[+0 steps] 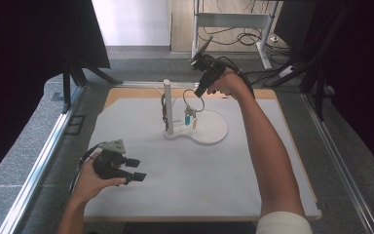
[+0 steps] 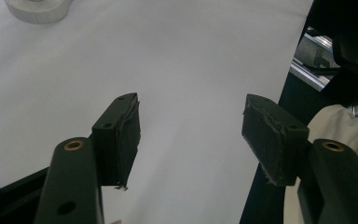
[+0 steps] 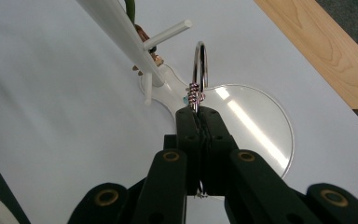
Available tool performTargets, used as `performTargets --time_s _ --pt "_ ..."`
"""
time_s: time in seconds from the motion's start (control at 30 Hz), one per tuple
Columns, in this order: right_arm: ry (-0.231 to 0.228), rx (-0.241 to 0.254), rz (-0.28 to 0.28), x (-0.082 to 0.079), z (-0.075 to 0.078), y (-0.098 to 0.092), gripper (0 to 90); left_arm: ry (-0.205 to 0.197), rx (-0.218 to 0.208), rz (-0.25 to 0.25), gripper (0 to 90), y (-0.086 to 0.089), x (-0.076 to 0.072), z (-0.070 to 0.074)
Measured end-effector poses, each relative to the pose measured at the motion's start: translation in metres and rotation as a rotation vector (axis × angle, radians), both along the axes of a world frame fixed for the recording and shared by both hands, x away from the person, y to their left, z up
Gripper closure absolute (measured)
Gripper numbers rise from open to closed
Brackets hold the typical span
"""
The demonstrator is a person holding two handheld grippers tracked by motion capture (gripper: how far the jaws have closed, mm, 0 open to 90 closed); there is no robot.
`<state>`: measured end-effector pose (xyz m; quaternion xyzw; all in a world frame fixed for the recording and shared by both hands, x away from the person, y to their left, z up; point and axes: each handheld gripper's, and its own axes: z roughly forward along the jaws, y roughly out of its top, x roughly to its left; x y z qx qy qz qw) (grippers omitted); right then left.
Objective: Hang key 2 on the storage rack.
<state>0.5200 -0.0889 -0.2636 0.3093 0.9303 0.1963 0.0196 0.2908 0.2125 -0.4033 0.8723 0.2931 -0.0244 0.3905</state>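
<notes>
My high view looks forward and down from above the near edge of the table [image 1: 126,204], far enough back to take in its whole white top. My left gripper view sits low and close over the same white sheet, looking along its gripper [image 2: 191,135] toward the table's far side. My right gripper view looks steeply down from close range on the white stand [image 3: 242,126], which the high view also shows.
</notes>
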Motion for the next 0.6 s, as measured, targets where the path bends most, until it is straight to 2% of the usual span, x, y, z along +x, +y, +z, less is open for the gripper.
performTargets --time_s 0.27,0.6 --pt "-0.007 -0.014 0.003 0.007 -0.005 0.014 88.4 -0.001 -0.001 0.0 37.5 0.002 -0.001 0.001" --pt "-0.01 -0.017 -0.006 0.014 -0.011 0.022 88.3 -0.001 0.0 0.0 37.5 0.001 -0.001 0.0"
